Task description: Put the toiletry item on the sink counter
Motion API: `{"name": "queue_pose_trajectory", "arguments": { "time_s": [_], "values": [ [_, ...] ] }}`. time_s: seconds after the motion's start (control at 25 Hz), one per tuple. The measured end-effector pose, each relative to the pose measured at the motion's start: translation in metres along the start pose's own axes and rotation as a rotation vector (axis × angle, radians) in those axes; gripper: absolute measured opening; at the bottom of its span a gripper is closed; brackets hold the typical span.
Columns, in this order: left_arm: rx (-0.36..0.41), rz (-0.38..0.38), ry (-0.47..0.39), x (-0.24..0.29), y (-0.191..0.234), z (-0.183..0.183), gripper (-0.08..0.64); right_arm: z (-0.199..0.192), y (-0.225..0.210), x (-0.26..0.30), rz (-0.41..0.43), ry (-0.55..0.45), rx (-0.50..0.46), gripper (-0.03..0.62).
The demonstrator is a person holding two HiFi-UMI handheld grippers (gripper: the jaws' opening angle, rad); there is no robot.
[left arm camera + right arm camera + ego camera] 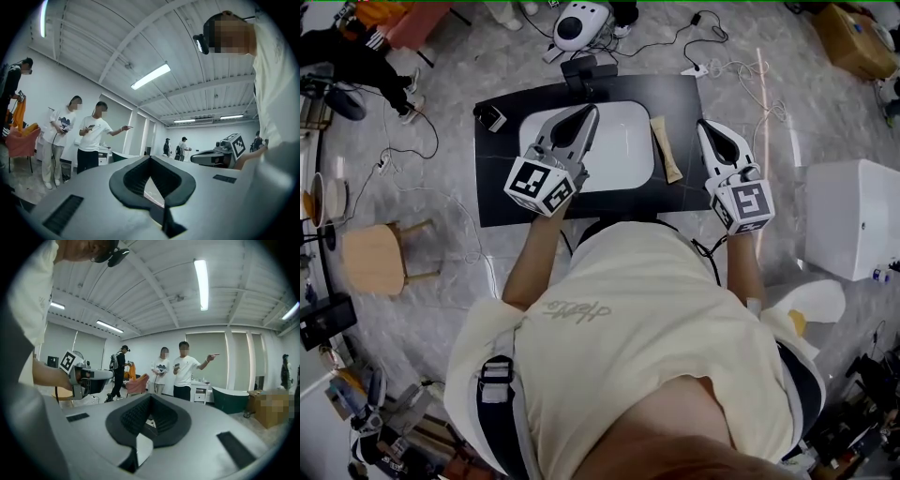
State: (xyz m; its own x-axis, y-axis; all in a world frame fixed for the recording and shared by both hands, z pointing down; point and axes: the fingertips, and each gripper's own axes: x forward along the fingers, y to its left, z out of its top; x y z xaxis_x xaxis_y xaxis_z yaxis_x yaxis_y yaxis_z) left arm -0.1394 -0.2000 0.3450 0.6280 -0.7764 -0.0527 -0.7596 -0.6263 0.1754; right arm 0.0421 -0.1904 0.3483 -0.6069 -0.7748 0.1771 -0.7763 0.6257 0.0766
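The toiletry tube (666,148) lies flat on the dark worktop (499,199), lengthwise in the strip between the white basin (623,141) and the right claw (704,126), and neither claw touches it. Going by that, the putting-down looks done or nearly so, and the step in hand is simply to leave the tube where it is. To do that well, I would keep both claws high and draw them straight back toward the body rather than sweeping sideways — the right one sits just beside the tube, and a sideways drift could nudge it toward the basin or roll it. Nothing needs opening on the way.

Both claws are pinched together on nothing: in each gripper view the jaws meet at the tip, and the hollow behind them is bare. The left claw (590,113) hangs over the left part of the basin, its nose pointing away from the person and a little inward. The right claw is at the worktop's right edge, its nose tilted slightly inward too. Both forearms reach forward from the person's sides, elbows near the body. Both gripper views look across the room and up at the ceiling — so I judge the claws are held roughly level or nose-up, not aimed down at the worktop
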Motion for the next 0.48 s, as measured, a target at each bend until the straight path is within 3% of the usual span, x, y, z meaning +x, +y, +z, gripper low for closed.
{"name": "queue_pose_trajectory", "arguments": {
  "time_s": [0.48],
  "values": [
    [0.038, 0.044, -0.022, -0.002, 0.005, 0.012, 0.003, 0.015, 0.0, 0.001, 0.017, -0.058, 0.005, -0.005]
  ]
}}
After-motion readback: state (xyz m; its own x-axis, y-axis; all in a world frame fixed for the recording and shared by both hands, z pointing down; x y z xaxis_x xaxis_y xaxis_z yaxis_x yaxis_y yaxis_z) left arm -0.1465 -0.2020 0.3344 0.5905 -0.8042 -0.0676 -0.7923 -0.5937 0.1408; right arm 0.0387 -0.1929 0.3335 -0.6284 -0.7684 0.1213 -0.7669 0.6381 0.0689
